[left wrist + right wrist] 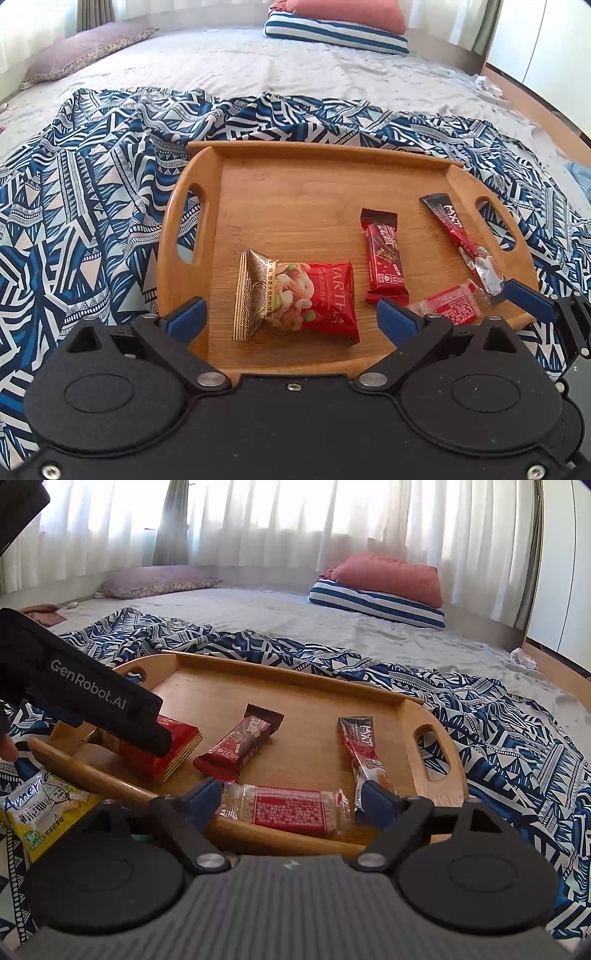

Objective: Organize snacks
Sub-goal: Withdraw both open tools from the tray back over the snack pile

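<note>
A wooden tray (325, 149) (288, 675) lies on a patterned cloth. In it are a red and gold nut packet (299, 295) (173, 753), a dark red chocolate bar (384, 258) (240, 746), a black and red stick pack (458, 232) (364, 753) and a clear packet with a red label (447, 306) (291, 808). My left gripper (291, 314) is open, and the nut packet lies loose between its fingers. My right gripper (291, 797) is open around the clear packet at the tray's near rim. A yellow snack packet (40, 812) lies outside the tray at the left.
The blue and white cloth (92, 206) is spread over a grey bed sheet (258, 62). A striped cushion (376, 602) with a red pillow (391, 576) on it sits at the far side. A purple pillow (155, 581) lies by the curtains. A person's fingertip (5, 746) shows at the left edge.
</note>
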Motion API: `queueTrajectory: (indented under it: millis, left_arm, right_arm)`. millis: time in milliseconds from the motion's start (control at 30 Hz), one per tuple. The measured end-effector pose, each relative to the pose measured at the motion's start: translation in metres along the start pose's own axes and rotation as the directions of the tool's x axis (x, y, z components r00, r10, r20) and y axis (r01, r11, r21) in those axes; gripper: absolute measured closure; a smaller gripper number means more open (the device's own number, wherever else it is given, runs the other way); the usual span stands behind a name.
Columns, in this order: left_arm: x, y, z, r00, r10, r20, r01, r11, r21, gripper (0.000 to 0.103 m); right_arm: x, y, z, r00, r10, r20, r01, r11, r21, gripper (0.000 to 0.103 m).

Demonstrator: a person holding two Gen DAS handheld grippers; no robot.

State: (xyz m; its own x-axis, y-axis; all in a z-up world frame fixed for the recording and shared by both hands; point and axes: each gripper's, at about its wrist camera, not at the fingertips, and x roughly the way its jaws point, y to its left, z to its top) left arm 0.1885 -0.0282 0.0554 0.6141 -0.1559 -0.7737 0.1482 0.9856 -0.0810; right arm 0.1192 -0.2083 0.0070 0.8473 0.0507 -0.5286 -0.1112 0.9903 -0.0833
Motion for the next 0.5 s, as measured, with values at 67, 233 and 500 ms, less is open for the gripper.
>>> queueTrajectory:
  millis: [67,233,500]
  left_arm:
    - [-0.007,0.000,-0.002,1.000,-0.006,0.014,0.006,1.000,0.003,0.004]
    - [-0.027,0.003,-0.006,0.998,-0.029,0.053,0.029,1.000,0.002,0.003]
    - [-0.060,0.010,-0.023,0.992,-0.055,0.115,0.055,0.998,0.004,0.000]
  right_arm:
    - [-0.005,-0.001,0.001,1.000,-0.001,0.007,0.001,1.000,0.003,0.011]
    - [-0.018,-0.002,0.004,1.000,-0.002,0.026,0.002,1.000,0.006,0.008]
    - [-0.046,-0.002,0.003,0.998,-0.003,0.063,0.003,1.000,-0.002,0.000]
